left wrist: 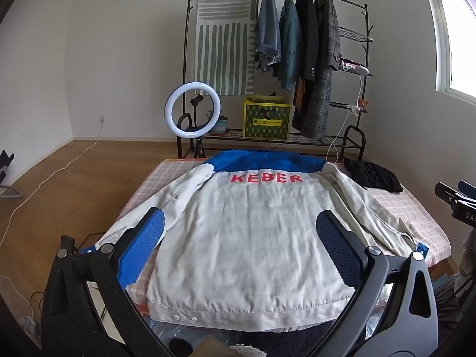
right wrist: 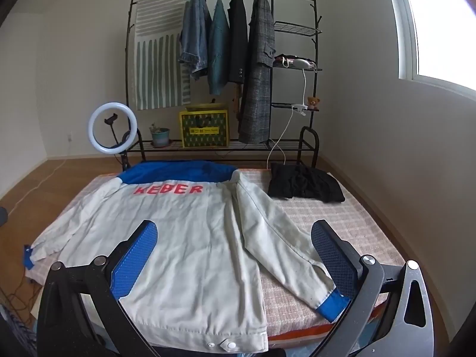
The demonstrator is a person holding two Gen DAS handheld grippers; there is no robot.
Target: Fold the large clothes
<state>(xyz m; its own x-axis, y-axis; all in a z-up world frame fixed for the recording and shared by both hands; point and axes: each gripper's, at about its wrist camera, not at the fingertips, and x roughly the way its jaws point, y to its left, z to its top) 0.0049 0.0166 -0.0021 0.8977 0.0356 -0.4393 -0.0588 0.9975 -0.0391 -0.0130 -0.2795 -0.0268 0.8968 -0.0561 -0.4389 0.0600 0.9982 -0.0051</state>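
A white jacket (left wrist: 238,232) (right wrist: 178,238) with a blue yoke and red lettering lies spread back-up on the checked mat (left wrist: 416,208) (right wrist: 342,217). Both sleeves angle outward, each ending in a blue cuff (right wrist: 331,305). My left gripper (left wrist: 239,223) hovers open above the jacket's lower back, its blue pads wide apart with nothing between them. My right gripper (right wrist: 235,232) also stands open, over the jacket's right side and right sleeve, holding nothing. The other gripper's body (left wrist: 455,205) shows at the right edge of the left wrist view.
A black garment (left wrist: 373,175) (right wrist: 305,186) lies bunched at the mat's far right corner. Behind stand a clothes rack (left wrist: 297,44) (right wrist: 232,44) with hanging jackets, a yellow box (left wrist: 266,119), a ring light (left wrist: 192,110) (right wrist: 112,129) and cables on the wooden floor (left wrist: 59,178).
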